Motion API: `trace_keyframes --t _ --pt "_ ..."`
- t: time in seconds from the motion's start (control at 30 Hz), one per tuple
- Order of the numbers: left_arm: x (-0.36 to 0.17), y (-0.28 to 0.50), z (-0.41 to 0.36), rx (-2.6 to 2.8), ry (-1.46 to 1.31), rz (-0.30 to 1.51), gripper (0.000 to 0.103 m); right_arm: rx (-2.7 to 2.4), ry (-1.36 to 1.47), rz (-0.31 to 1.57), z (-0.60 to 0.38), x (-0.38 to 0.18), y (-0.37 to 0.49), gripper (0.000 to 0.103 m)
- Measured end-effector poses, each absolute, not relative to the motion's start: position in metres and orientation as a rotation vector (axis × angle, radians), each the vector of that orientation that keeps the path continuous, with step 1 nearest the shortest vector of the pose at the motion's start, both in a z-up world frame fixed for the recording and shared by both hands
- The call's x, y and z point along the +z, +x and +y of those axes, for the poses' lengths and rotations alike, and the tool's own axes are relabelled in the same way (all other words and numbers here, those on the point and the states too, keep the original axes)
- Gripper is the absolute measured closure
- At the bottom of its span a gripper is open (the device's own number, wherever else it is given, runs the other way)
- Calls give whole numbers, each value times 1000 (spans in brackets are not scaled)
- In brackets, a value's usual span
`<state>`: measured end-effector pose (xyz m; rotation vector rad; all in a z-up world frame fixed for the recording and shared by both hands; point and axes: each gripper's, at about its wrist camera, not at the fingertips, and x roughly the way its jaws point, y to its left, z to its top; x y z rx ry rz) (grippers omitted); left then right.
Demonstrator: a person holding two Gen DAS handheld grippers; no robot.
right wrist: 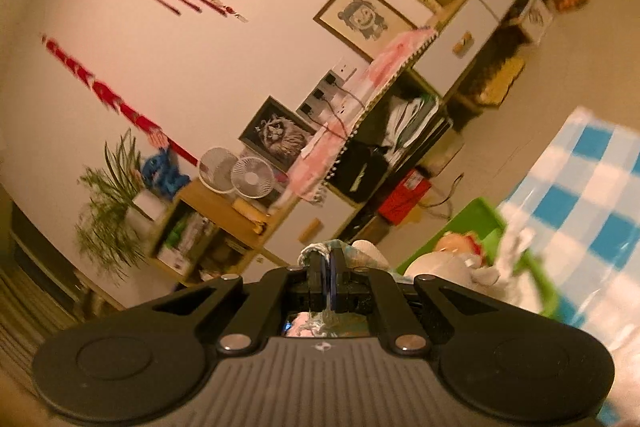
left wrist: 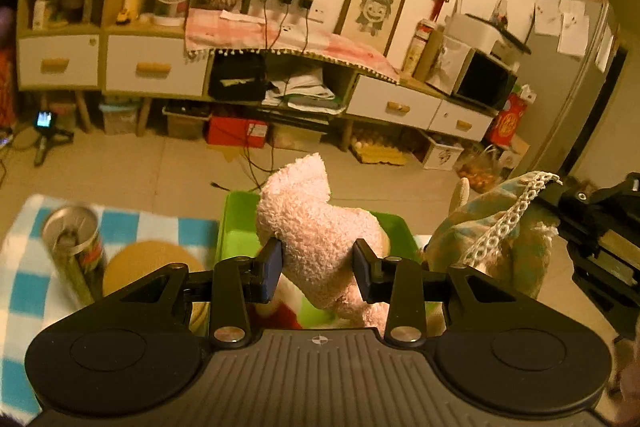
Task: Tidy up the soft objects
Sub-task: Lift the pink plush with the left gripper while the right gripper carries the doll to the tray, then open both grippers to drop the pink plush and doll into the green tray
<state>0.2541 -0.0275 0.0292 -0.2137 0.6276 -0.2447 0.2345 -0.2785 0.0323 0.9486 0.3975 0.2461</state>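
The left gripper (left wrist: 316,267) squeezes a pink plush (left wrist: 316,227) above the green bin (left wrist: 236,223); the right gripper (right wrist: 330,281) pinches a lace-trimmed cloth toy (left wrist: 492,227); neither is binned yet.

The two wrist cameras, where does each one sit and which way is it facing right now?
Left wrist: on the left gripper, looking down past the pink plush toy it clamps, over the green bin; right gripper at the edge.
Right wrist: on the right gripper, rolled, pinching lace-trimmed cloth.
Shared: bin, cabinet wall.

bin (left wrist: 236,223): on table (left wrist: 24,291), right of can (left wrist: 74,247)
plush toy (left wrist: 316,227): above bin
cloth toy (left wrist: 496,227): right of plush toy
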Motion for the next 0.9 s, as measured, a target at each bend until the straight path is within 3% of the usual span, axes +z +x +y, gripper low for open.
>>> trace_keyframes --t 0.43,0.67,0.77,0.9 --pt "-6 327 -38 -170 -143 739 64 310 1181 473 -272 -28 294 103" --pt "-28 346 -48 -159 -93 812 62 169 1106 633 -267 -79 308 103" --pt "-38 354 -51 -180 -99 892 69 140 1070 671 -266 -90 308 103" --pt "-42 352 -47 -179 -125 884 68 136 1059 662 -268 -87 307 103"
